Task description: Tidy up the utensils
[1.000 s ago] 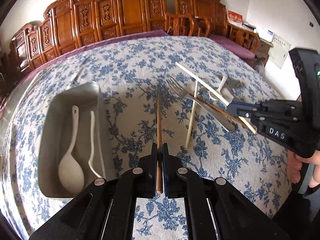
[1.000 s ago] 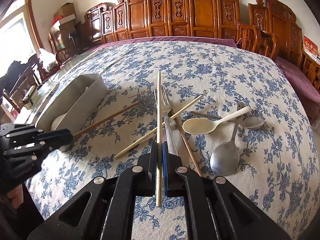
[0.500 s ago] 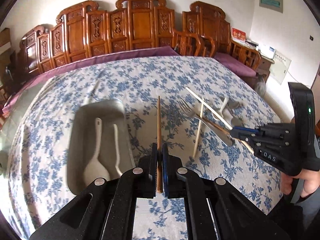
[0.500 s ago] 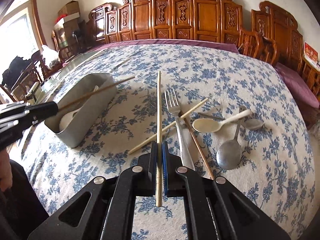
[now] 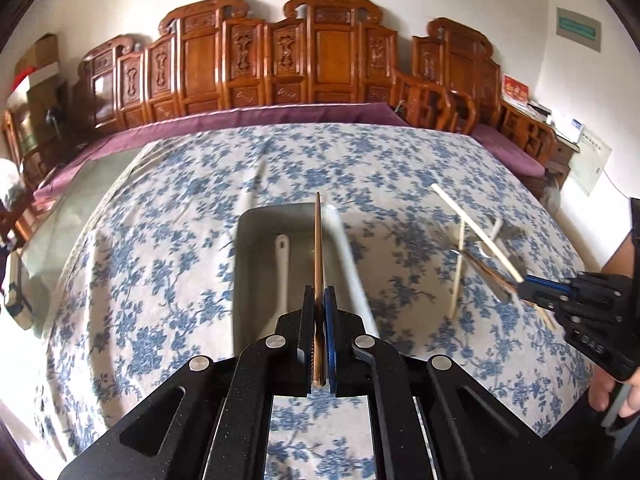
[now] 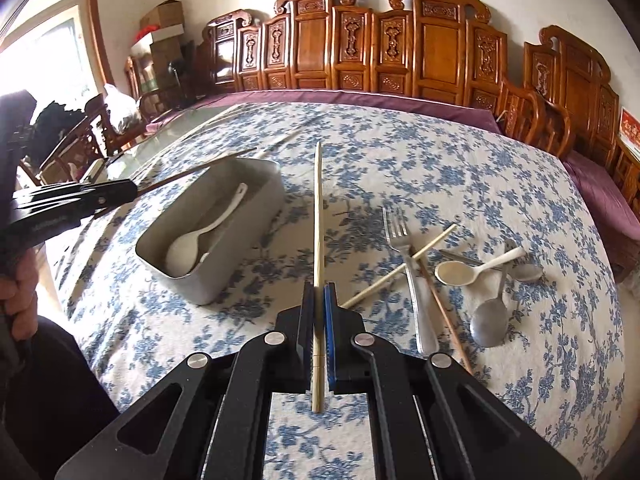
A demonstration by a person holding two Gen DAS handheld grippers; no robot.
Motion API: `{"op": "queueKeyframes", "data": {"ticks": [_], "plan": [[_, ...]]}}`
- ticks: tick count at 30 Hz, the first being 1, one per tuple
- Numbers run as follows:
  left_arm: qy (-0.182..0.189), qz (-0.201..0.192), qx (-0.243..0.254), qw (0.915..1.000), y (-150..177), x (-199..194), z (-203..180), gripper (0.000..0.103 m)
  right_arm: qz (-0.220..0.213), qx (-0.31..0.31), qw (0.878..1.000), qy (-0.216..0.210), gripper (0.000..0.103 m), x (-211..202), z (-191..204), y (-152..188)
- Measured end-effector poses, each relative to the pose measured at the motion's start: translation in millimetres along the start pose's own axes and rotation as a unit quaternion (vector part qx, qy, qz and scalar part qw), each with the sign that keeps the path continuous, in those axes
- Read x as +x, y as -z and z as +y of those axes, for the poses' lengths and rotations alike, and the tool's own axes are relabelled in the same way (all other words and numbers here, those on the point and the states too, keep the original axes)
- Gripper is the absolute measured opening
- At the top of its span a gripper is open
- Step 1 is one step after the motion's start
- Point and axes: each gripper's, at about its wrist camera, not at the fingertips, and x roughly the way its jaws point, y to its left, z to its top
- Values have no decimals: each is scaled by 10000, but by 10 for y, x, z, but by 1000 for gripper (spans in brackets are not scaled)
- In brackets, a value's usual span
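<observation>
Now, left gripper [image 5: 319, 312]: fingers clamping dark brown wooden chopstick [image 5: 318, 248] over grey rectangular metal tray [image 5: 256, 216].
Right gripper [image 6: 319, 308]: fingers gripping pale bamboo chopstick [image 6: 317, 216].

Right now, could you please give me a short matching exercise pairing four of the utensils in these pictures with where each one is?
Things:
1. dark brown chopstick
2. pale chopstick
3. white spoon
4. fork

Places:
A. lying inside the grey tray
B. lying on the tablecloth, crossed by another chopstick
C. clamped in the left gripper
D. clamped in the right gripper

Pairs: 1-C, 2-D, 3-A, 4-B
</observation>
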Motion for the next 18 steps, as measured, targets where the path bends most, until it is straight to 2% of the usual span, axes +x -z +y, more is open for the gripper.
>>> {"op": "queueKeyframes", "data": {"ticks": [9,18], "plan": [[-193,313,-231,9991,55,372,249,4,74,-157,9998,-99,6,62,210,-93],[-163,536,-358,9978,154,624,340,4,177,-332,9990,-254,6,196,457,-191]]}}
